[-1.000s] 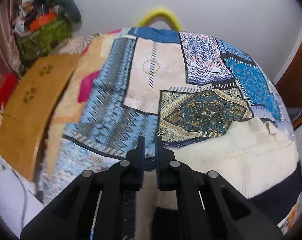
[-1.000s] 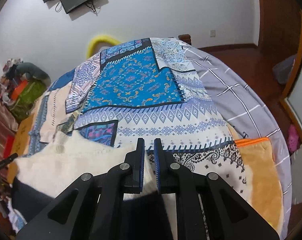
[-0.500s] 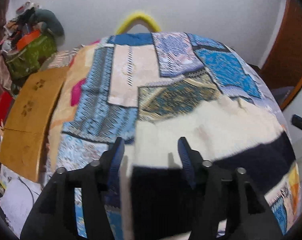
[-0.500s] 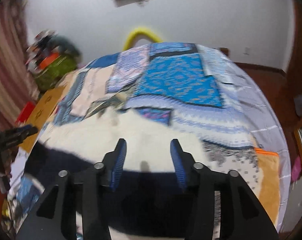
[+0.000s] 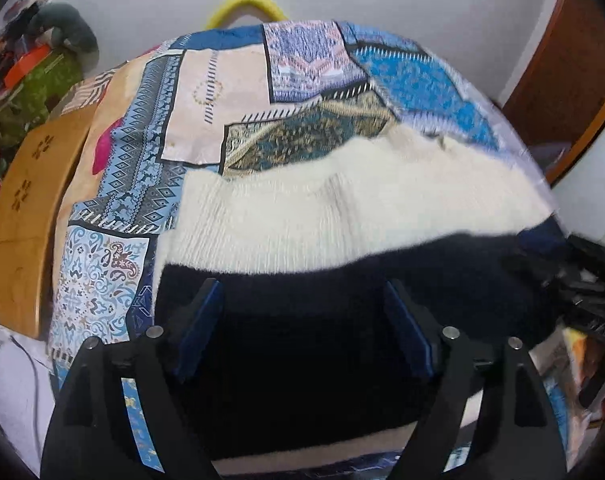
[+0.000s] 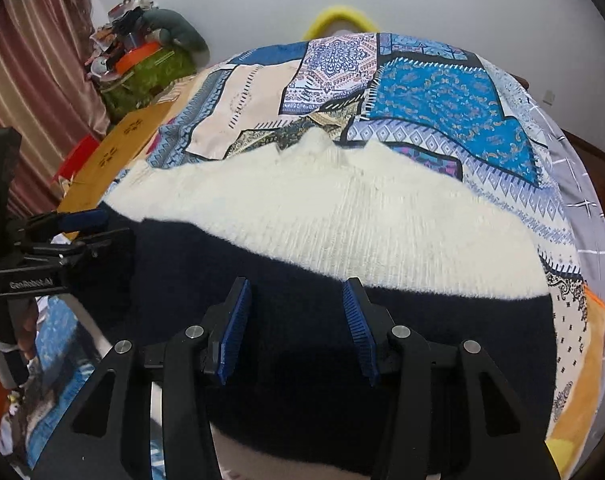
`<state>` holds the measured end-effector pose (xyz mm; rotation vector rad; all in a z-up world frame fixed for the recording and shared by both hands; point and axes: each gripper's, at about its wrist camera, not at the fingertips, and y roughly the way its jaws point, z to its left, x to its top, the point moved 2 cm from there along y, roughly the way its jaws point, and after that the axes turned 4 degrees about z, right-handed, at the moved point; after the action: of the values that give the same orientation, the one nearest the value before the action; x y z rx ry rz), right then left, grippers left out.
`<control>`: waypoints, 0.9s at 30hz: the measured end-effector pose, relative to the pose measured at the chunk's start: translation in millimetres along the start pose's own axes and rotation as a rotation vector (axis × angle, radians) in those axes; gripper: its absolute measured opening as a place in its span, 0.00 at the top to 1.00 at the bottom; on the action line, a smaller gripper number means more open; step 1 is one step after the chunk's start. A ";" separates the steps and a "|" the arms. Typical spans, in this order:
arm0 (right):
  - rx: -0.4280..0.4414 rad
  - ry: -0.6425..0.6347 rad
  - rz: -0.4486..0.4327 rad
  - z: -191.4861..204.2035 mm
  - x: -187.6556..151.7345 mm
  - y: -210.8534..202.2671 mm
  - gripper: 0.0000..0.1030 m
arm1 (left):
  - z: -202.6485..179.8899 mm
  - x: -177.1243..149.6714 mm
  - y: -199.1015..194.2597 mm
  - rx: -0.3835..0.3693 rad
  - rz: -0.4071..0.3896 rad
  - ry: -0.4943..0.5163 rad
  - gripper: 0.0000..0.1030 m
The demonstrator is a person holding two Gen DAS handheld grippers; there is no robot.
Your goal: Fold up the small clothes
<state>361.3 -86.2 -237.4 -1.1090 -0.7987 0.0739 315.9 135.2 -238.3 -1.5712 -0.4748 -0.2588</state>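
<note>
A knit garment with a cream upper band and a dark navy lower band lies spread flat on the patchwork bedspread. It also shows in the right wrist view. My left gripper is open and empty, its jaws wide apart over the navy band. My right gripper is open and empty over the navy band too. The left gripper also shows at the left edge of the right wrist view.
A wooden board lies along the bed's left side. A green bag with clutter stands at the back left. A yellow hoop leans on the far wall. A wooden door is at the right.
Both grippers were shut on the garment's edge one second ago. They have opened and let go, and the garment now lies spread on the bed.
</note>
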 end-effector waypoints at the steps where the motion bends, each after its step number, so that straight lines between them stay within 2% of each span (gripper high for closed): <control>1: 0.004 0.001 -0.002 -1.2 -0.8 -1.5 0.53 | -0.3 -1.0 4.1 0.013 0.007 0.015 0.20; 8: -0.032 0.026 -0.006 -26.3 -13.8 -11.7 0.52 | 7.8 -6.1 8.4 0.036 -0.009 0.017 0.18; 17: -0.090 0.092 0.004 -57.2 -35.9 -28.2 0.50 | 25.7 -23.0 -4.9 0.056 -0.022 0.002 0.18; 20: -0.131 0.113 0.000 -66.3 -42.7 -34.2 0.45 | 32.3 -31.9 -13.1 0.112 -0.033 -0.004 0.18; 27: -0.174 0.127 0.001 -74.9 -52.7 -51.1 0.45 | 63.5 -55.9 -24.8 0.094 -0.019 -0.120 0.18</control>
<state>351.9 -190.7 -239.1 -1.2649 -0.7005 -0.0662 247.4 190.3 -245.1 -1.4963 -0.5875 -0.1554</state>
